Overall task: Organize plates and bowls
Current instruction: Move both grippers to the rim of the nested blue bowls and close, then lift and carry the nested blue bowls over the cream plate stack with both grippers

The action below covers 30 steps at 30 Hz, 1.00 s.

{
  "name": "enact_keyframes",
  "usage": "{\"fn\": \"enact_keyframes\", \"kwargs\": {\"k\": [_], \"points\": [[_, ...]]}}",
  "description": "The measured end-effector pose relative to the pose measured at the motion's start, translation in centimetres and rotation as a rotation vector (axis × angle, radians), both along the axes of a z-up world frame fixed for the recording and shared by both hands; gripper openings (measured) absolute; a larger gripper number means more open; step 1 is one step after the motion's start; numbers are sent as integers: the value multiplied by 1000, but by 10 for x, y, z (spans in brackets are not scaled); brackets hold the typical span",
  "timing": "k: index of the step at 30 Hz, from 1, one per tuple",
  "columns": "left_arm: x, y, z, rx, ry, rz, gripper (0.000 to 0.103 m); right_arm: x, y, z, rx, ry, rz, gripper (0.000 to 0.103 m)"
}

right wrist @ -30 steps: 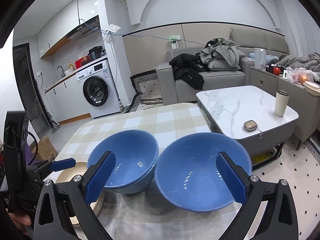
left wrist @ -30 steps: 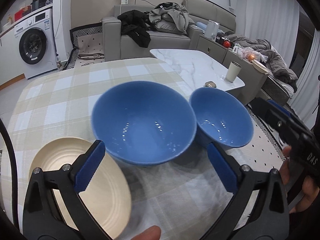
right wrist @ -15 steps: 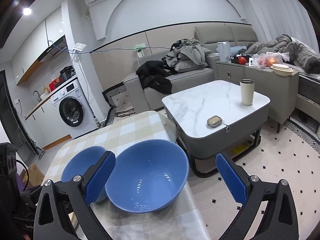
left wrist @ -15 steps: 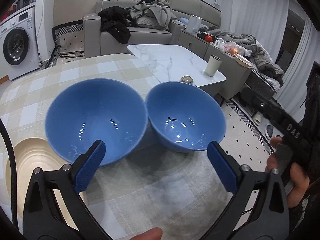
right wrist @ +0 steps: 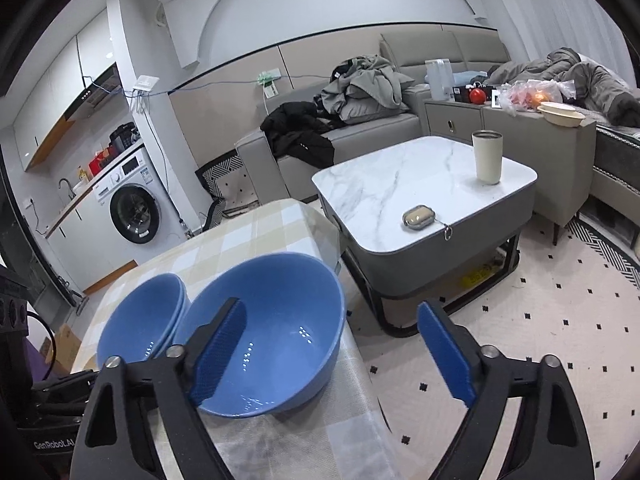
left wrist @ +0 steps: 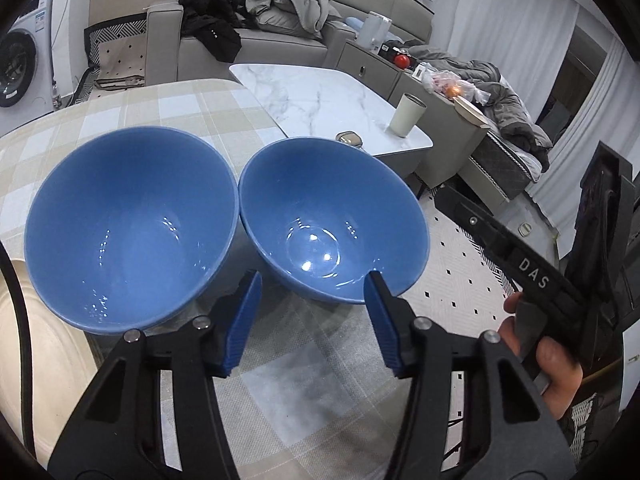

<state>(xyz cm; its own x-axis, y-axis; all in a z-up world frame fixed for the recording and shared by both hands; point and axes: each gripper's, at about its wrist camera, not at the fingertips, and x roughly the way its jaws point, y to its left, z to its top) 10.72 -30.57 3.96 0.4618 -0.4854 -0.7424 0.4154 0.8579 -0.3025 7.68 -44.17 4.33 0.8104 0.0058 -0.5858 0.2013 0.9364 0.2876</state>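
Two blue bowls stand side by side on the checked tablecloth (left wrist: pixel 140 108): a larger one (left wrist: pixel 128 232) on the left and a smaller one (left wrist: pixel 332 220) at the table's right edge. My left gripper (left wrist: pixel 312 312) is closing, with the near rim of the right-hand bowl between its blue pads, which do not press on it. In the right wrist view the same bowl (right wrist: pixel 280 320) sits under my right gripper (right wrist: pixel 332 356), also closing. Its left finger (right wrist: pixel 220 352) is over the bowl's inside and its right finger (right wrist: pixel 448 352) hangs past the table edge. A cream plate (left wrist: pixel 40 360) lies at the far left.
A marble coffee table (right wrist: pixel 400 184) stands just beyond the table's right edge, with a tumbler (right wrist: pixel 487 156) and a small case (right wrist: pixel 418 216) on it. A hand (left wrist: pixel 548 364) holds the right gripper's black body (left wrist: pixel 532 272). Sofa and washing machine are behind.
Both views have swung right, from the larger bowl toward the right-hand one. The left jaws have narrowed a lot around its near rim. The right jaws have narrowed a little, left finger now over the bowl.
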Motion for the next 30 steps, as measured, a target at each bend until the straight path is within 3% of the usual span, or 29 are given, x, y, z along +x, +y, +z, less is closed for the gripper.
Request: {"fn": "enact_keyframes", "kwargs": {"k": [9, 15, 21, 30], "points": [[14, -7, -17, 4, 12, 33, 51, 12, -6, -22, 47, 48, 4, 64], [22, -8, -24, -9, 22, 55, 51, 21, 2, -32, 42, 77, 7, 58], [30, -12, -27, -7, 19, 67, 51, 26, 8, -37, 30, 87, 17, 44], [33, -17, -30, 35, -9, 74, 32, 31, 18, -42, -4, 88, 17, 25]]}}
